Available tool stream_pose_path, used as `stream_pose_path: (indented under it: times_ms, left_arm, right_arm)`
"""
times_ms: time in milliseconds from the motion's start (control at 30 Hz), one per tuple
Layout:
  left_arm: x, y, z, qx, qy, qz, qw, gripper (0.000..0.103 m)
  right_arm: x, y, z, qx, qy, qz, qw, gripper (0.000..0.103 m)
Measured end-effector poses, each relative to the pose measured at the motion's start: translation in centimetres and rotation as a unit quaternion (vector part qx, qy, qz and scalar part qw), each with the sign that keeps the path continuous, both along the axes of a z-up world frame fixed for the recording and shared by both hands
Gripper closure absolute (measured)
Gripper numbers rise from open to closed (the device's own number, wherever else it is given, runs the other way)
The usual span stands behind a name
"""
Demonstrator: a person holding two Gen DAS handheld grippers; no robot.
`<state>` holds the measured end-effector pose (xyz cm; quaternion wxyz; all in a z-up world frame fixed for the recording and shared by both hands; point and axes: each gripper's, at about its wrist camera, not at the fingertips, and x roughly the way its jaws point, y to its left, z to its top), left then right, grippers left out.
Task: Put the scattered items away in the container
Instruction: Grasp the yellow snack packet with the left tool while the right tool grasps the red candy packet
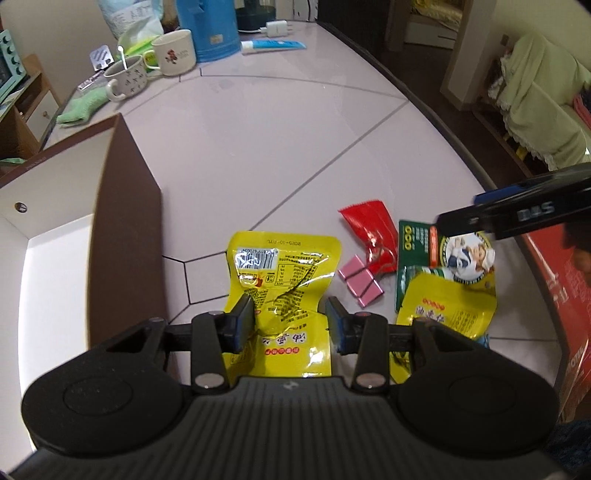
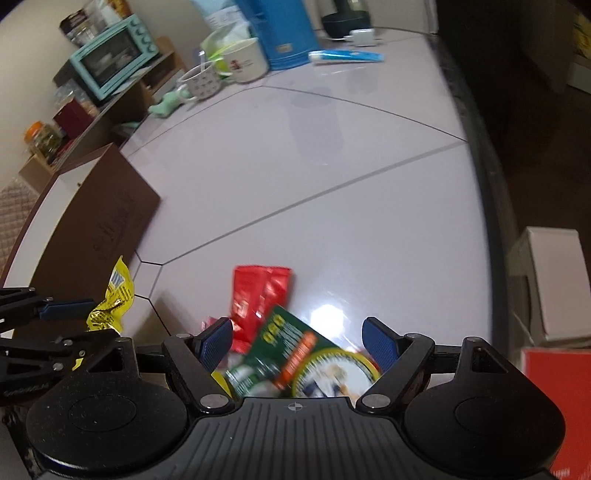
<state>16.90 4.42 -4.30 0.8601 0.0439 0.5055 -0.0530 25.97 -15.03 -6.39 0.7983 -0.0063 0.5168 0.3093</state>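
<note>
My left gripper (image 1: pixel 290 306) is shut on a yellow snack packet (image 1: pixel 280 266), its pads pinching the crumpled middle and holding it just above the table. In the right wrist view the same packet (image 2: pixel 114 295) hangs from the left gripper (image 2: pixel 85 323) beside the brown box. That brown box with a white inside (image 1: pixel 122 221) stands open at the left. My right gripper (image 2: pixel 297 330) is open over a green packet (image 2: pixel 295 354), not touching it. A red packet (image 1: pixel 369 225), pink binder clips (image 1: pixel 360 282) and a second yellow packet (image 1: pixel 443 310) lie on the table.
At the far end stand two mugs (image 1: pixel 173 51), a blue jug (image 1: pixel 207 29), a blue-and-white tube (image 1: pixel 273 46) and a green cloth (image 1: pixel 79 109). A red box (image 1: pixel 554 295) sits at the right. The table's dark edge (image 1: pixel 424 103) curves along the right.
</note>
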Motion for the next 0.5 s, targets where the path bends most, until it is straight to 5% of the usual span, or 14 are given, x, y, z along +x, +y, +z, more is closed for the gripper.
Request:
stream_pose_path:
  times_ms: [500]
  left_arm:
    - [0.7, 1.7, 0.8, -0.016, -0.009, 0.023, 0.9996, 0.066]
  right_arm:
    - [2.7, 4.8, -3.0, -0.023, 0.020, 0.044, 0.999, 0.023]
